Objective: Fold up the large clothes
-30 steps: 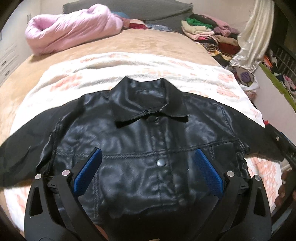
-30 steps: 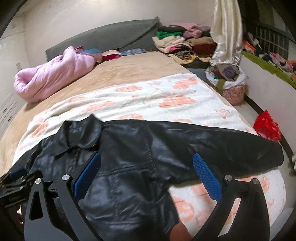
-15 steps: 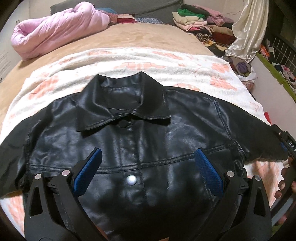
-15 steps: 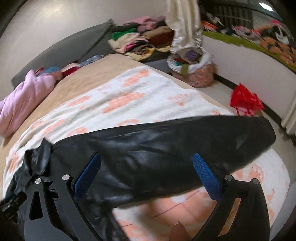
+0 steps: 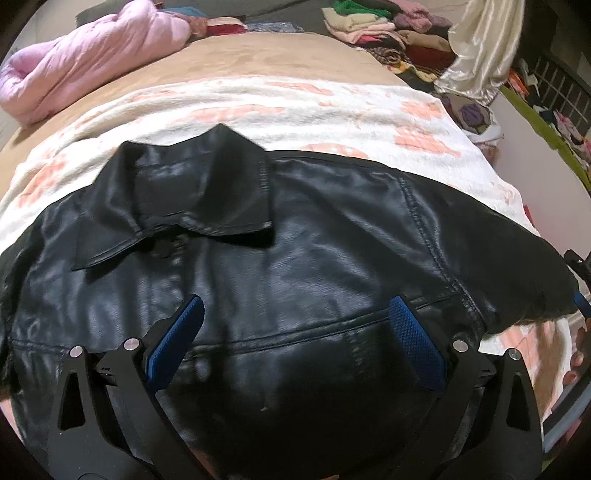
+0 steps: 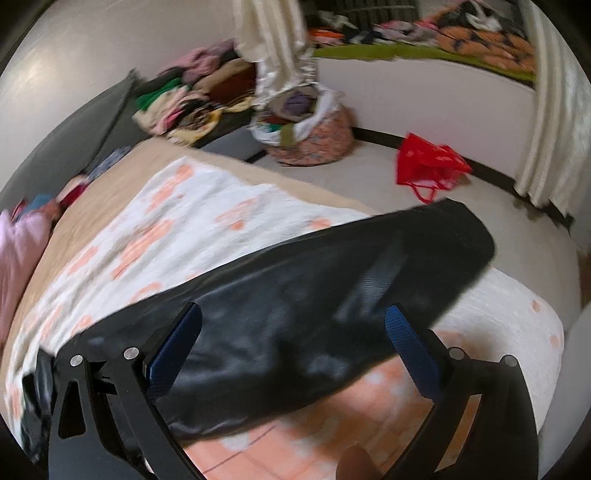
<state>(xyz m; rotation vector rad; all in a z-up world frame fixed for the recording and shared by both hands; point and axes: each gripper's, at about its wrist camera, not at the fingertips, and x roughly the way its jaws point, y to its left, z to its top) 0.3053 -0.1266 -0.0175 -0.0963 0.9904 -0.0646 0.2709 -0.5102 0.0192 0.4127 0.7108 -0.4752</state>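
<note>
No fold is in yet, as far as we can see: the black jacket (image 5: 295, 288) lies flat and front-up on the white blanket with orange patches (image 5: 295, 99), which covers the bed (image 5: 258, 55). Its collar (image 5: 184, 199) is turned down toward the far side, the front is closed, and the chest panel looks smooth. In the right wrist view one sleeve (image 6: 332, 295) stretches straight out toward the edge of the bed, with its cuff near the blanket's rim. The other sleeve runs off the left border of the left wrist view, so we cannot tell how it lies.

We judge the spreading stage finished and the whole folding still ahead: sleeves in over the body, then the body doubled.

Our left claw (image 5: 295, 350) is spread wide above the chest and pinches nothing. Our right claw (image 6: 291, 347) is spread too, hovering over the upper part of the outstretched sleeve; whether its pads touch the leather we cannot say, since that view is blurred.

Farther out, a pink quilt (image 5: 85, 55) sits at the head of the bed, stacks of clothes (image 5: 388, 33) are piled beyond it, and a red bag (image 6: 428, 162) lies on the floor.
</note>
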